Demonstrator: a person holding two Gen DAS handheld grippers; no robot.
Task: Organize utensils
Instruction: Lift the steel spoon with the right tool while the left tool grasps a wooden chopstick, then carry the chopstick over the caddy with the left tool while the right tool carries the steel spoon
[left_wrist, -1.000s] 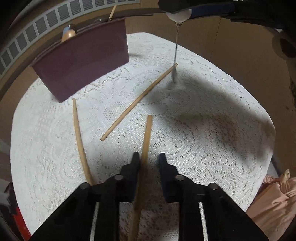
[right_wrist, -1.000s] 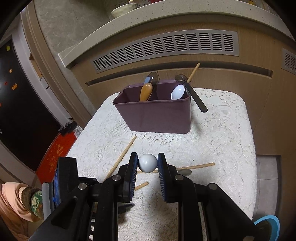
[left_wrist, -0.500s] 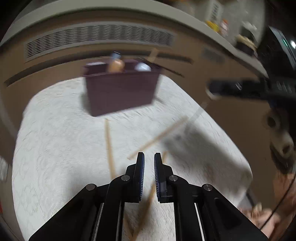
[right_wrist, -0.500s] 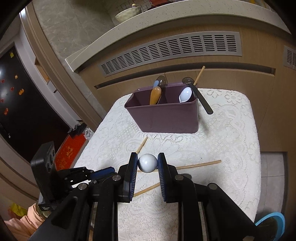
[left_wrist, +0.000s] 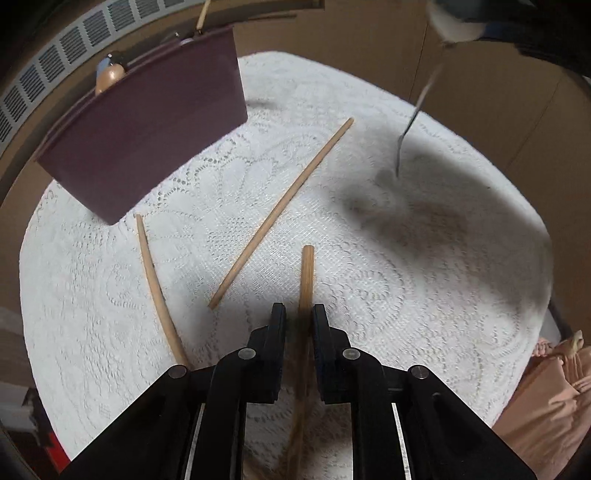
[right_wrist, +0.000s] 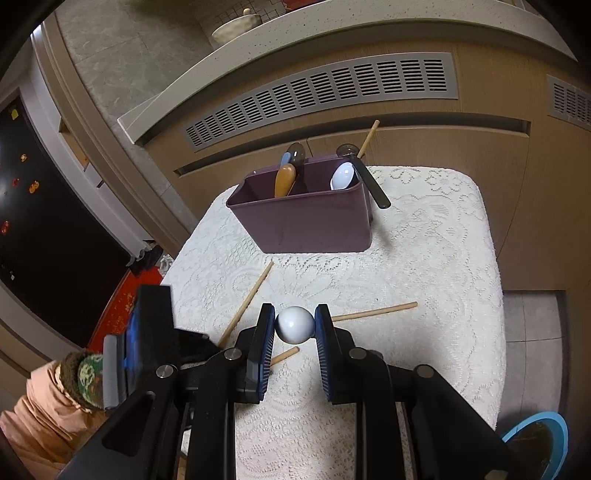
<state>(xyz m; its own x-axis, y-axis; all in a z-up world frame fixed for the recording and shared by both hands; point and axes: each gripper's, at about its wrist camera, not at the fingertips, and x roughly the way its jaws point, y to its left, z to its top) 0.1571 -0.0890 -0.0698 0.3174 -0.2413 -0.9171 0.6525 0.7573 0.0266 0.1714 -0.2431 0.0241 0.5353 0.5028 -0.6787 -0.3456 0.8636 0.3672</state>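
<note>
My left gripper (left_wrist: 299, 314) is low over the lace cloth, its jaws narrowly apart around a wooden chopstick (left_wrist: 306, 275) that runs between them; I cannot tell if they press it. Two more chopsticks (left_wrist: 284, 210) (left_wrist: 153, 273) lie on the cloth ahead. The maroon utensil caddy (left_wrist: 147, 129) stands at the far left. My right gripper (right_wrist: 294, 323) is shut on the white round end of a utensil (right_wrist: 294, 324), held above the cloth in front of the caddy (right_wrist: 306, 218). Its metal stem (left_wrist: 410, 122) hangs down in the left wrist view.
The caddy holds a wooden-handled utensil (right_wrist: 284, 181), a white spoon (right_wrist: 343, 176), a black-handled ladle (right_wrist: 371, 184) and a chopstick (right_wrist: 369, 136). A wood cabinet with a vent grille (right_wrist: 325, 96) stands behind the table (right_wrist: 443, 258). A blue object (right_wrist: 539, 439) lies on the floor at right.
My left gripper swung up to face the caddy, then came back down over the chopstick with its jaws narrower. My right gripper rose slightly with the utensil held.
</note>
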